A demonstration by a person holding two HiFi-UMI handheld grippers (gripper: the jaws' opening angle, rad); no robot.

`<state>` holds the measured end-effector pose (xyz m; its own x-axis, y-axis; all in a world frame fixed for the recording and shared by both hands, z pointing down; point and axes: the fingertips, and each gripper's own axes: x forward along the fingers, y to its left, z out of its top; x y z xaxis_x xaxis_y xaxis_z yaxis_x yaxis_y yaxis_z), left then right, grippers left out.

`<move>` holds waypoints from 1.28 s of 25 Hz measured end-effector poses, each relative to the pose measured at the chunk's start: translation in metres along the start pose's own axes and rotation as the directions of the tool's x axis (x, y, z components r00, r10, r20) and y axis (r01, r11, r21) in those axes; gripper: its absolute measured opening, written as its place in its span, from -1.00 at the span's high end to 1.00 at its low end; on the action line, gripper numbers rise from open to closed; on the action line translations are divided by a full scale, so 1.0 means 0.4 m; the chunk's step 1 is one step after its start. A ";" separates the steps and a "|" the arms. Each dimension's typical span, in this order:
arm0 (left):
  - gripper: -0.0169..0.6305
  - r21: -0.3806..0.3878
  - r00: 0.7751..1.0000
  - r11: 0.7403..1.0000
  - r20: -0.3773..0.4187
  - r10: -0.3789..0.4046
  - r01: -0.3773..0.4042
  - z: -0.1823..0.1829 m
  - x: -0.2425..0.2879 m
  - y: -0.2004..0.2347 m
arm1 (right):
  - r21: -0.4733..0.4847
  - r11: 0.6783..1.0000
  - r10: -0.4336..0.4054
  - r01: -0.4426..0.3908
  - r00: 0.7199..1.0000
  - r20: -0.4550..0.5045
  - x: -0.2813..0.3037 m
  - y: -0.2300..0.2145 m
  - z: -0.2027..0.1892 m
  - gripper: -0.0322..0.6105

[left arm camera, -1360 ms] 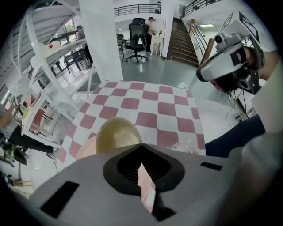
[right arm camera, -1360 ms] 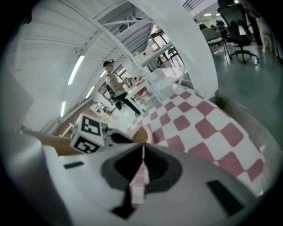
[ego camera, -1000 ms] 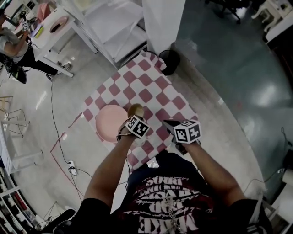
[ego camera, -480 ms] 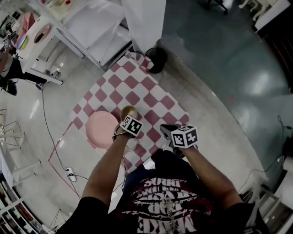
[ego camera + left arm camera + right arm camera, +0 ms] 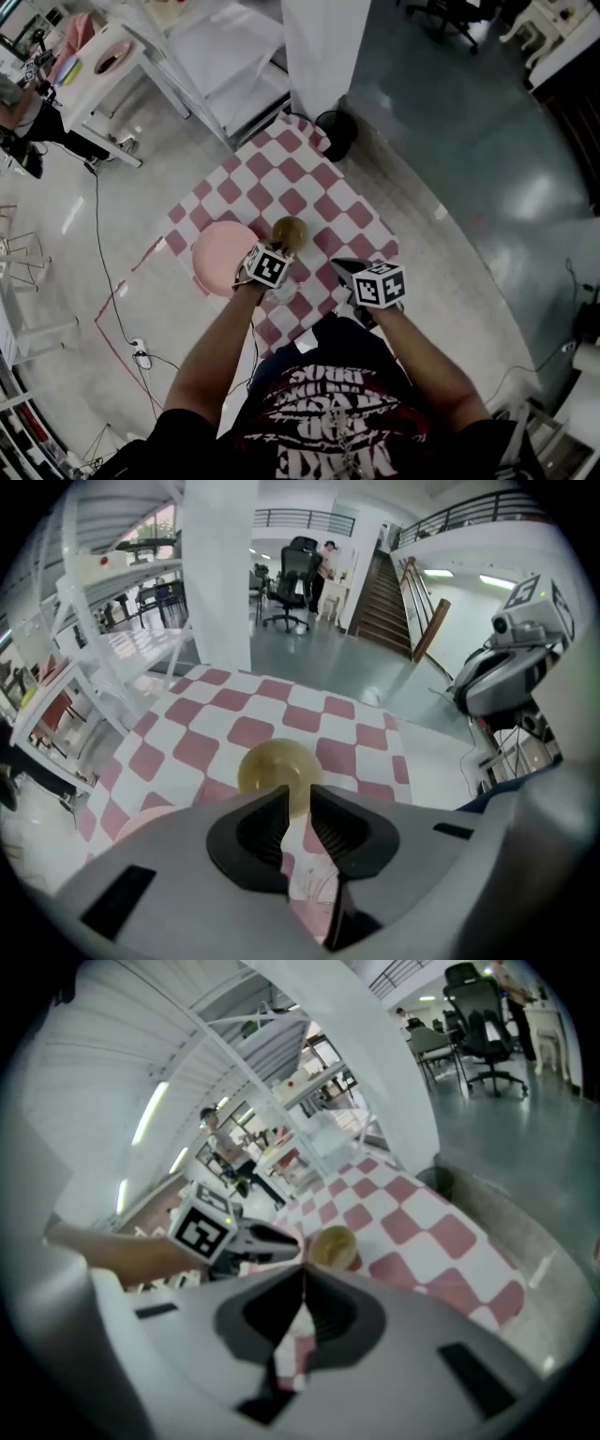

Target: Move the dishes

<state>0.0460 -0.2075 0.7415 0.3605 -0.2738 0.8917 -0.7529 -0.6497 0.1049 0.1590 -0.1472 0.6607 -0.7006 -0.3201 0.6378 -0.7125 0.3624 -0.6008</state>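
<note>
A yellow-brown bowl (image 5: 290, 231) (image 5: 278, 766) (image 5: 333, 1246) is over the pink-and-white checked table (image 5: 309, 192). My left gripper (image 5: 281, 247) (image 5: 298, 803) reaches it from the near side, jaws almost together and pinching its near rim. In the right gripper view the left gripper's fingers (image 5: 272, 1241) meet the bowl's edge. A round pink plate (image 5: 222, 258) lies at the table's left edge, just left of that gripper. My right gripper (image 5: 341, 267) (image 5: 303, 1283) hovers at the table's near right, shut and holding nothing.
A black bin (image 5: 336, 127) stands on the floor at the table's far corner, beside a white pillar (image 5: 323, 47). White shelving (image 5: 225, 56) is behind on the left. Cables (image 5: 112, 281) run over the floor left of the table.
The left gripper and the bowl have shifted a little to the right, away from the pink plate. The right gripper stays near the table's near right edge.
</note>
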 end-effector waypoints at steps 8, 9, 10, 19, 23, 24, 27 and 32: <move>0.86 -0.182 0.848 0.981 0.528 0.034 0.073 -0.026 -0.424 0.076 | -0.279 0.958 0.134 -0.068 0.965 0.225 -0.020 0.300 0.096 0.79; 0.86 -0.179 0.813 0.980 0.582 0.035 0.086 -0.032 -0.483 0.075 | -0.315 0.947 0.143 -0.059 0.958 0.248 -0.023 0.334 0.103 0.79; 0.86 -0.172 0.776 0.980 0.630 0.034 0.097 -0.039 -0.539 0.072 | -0.350 0.935 0.147 -0.046 0.952 0.268 -0.026 0.365 0.108 0.79; 0.86 -0.182 0.586 0.982 0.791 0.177 -0.051 -0.107 -0.829 0.074 | -0.470 0.853 0.050 0.228 0.859 0.509 -0.086 0.546 0.132 0.79; 0.86 -0.152 0.541 0.986 0.825 0.162 -0.064 -0.111 -0.878 0.074 | -0.468 0.837 0.050 0.283 0.813 0.581 -0.113 0.603 0.134 0.79; 0.86 -0.144 0.536 0.988 0.830 0.152 -0.056 -0.110 -0.887 0.074 | -0.469 0.833 0.046 0.293 0.809 0.586 -0.118 0.614 0.131 0.79; 0.86 -0.111 0.532 0.993 0.839 0.118 -0.045 -0.105 -0.899 0.073 | -0.475 0.822 0.028 0.313 0.812 0.584 -0.132 0.635 0.116 0.79; 0.86 -0.144 0.535 0.990 0.835 0.128 -0.013 -0.112 -0.893 0.052 | -0.497 0.810 0.023 0.311 0.830 0.557 -0.167 0.640 0.094 0.79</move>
<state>-0.1230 -0.0917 0.4449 0.5559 -0.8222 0.1222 -0.8289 -0.5374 0.1551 0.0220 -0.0660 0.4463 -0.6197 -0.7448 0.2475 -0.7757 0.6293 -0.0484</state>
